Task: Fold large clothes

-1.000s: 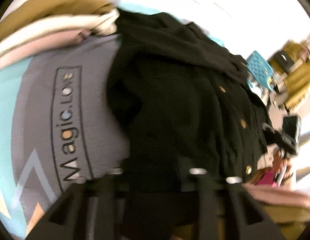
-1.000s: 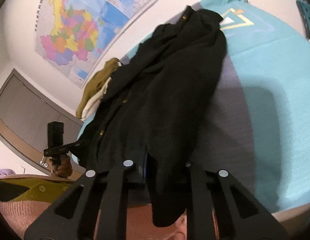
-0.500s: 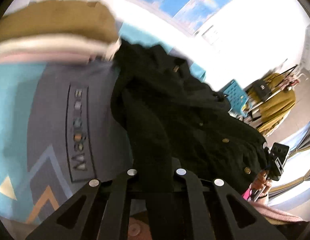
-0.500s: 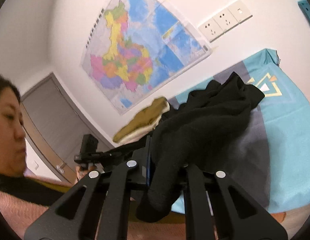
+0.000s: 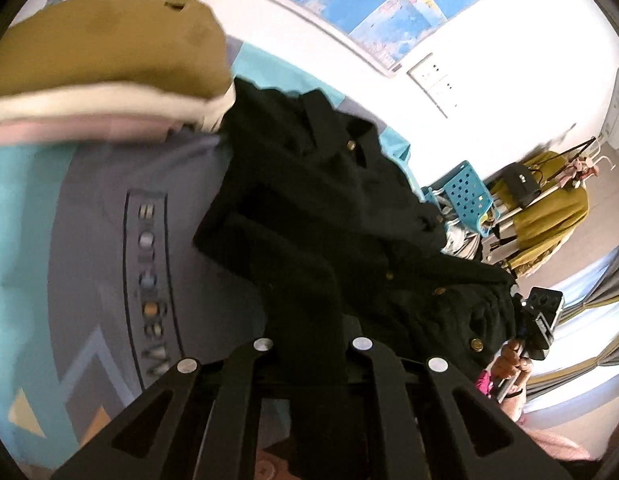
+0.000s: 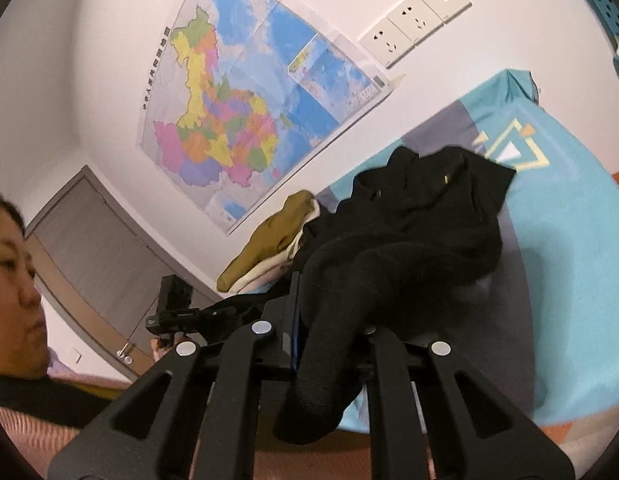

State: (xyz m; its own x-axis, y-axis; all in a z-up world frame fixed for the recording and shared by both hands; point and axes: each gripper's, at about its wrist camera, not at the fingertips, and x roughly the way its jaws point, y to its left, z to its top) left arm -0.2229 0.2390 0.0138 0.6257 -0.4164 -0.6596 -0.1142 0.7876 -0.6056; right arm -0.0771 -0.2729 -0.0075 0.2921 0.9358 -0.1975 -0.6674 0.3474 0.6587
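A black cardigan with gold buttons [image 5: 341, 216] lies bunched on the teal and grey cover [image 5: 89, 264], stretched toward me. My left gripper [image 5: 311, 356] is shut on one black edge of it, lifted off the cover. In the right wrist view the cardigan [image 6: 413, 232] rises from the cover [image 6: 569, 248] to my right gripper [image 6: 329, 332], which is shut on another part; a black end hangs down past its fingers. The right gripper also shows in the left wrist view [image 5: 539, 322], and the left gripper in the right wrist view [image 6: 177, 312].
A stack of folded clothes, olive on top [image 5: 109, 48], sits at the far left of the cover, also in the right wrist view [image 6: 269, 244]. A blue perforated chair [image 5: 467, 194] and a rack with a yellow garment [image 5: 549, 216] stand beyond. A map [image 6: 245, 92] hangs on the wall.
Both grippers have risen and pulled back with the cardigan, lifting its near part off the cover. The views tilted up toward the wall; the cardigan has drawn away from the printed lettering.
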